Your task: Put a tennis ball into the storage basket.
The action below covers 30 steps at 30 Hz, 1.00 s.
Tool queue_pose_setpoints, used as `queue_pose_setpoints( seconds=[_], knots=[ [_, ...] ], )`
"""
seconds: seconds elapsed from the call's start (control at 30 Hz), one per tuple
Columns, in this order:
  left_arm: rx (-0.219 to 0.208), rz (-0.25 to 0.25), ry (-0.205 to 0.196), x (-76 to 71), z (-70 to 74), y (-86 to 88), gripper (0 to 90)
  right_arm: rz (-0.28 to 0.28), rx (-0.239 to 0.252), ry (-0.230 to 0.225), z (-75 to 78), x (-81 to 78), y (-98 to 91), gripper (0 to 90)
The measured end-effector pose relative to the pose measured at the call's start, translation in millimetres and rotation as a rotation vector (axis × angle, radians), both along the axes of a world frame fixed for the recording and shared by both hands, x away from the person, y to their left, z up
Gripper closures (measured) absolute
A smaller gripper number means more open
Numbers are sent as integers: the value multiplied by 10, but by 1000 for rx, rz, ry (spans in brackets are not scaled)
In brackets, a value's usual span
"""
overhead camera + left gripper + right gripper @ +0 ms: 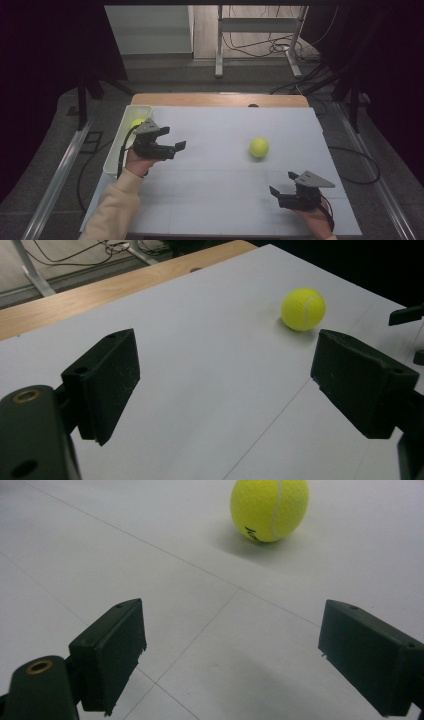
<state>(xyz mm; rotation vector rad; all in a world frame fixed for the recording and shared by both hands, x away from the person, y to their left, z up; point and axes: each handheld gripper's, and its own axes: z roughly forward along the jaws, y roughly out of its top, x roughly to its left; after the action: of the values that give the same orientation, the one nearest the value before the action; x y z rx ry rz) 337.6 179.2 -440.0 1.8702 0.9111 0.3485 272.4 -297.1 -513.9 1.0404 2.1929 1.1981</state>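
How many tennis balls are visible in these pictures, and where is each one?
2. One tennis ball lies on the white table, right of centre. A second ball sits in the white bin at the left edge, partly hidden behind the left gripper; the bin may hide more.

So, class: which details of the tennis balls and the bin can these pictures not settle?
- Second ball in the white bin, high view: partly hidden by the left gripper.
- Print on the tennis ball, right gripper view: cut short by the ball's curve.
- Bin contents, high view: largely hidden by the gripper.
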Motion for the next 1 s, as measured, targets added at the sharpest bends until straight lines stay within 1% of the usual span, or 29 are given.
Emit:
queue_pose_setpoints(
  seconds=[0.03,0.33,0.37,1.0],
  knots=[
    [8,-9,2,-4,-7,-31,131,1,2,-1,-1,0,1,120],
    [14,-30,3,-18,-8,-122,131,4,2,-6,7,-8,3,120],
    [14,-39,6,-15,-15,-146,131,4,1,-7,7,-8,4,120],
    [33,-76,16,-27,-64,-307,133,6,-1,-12,9,-14,5,121]
  ],
)
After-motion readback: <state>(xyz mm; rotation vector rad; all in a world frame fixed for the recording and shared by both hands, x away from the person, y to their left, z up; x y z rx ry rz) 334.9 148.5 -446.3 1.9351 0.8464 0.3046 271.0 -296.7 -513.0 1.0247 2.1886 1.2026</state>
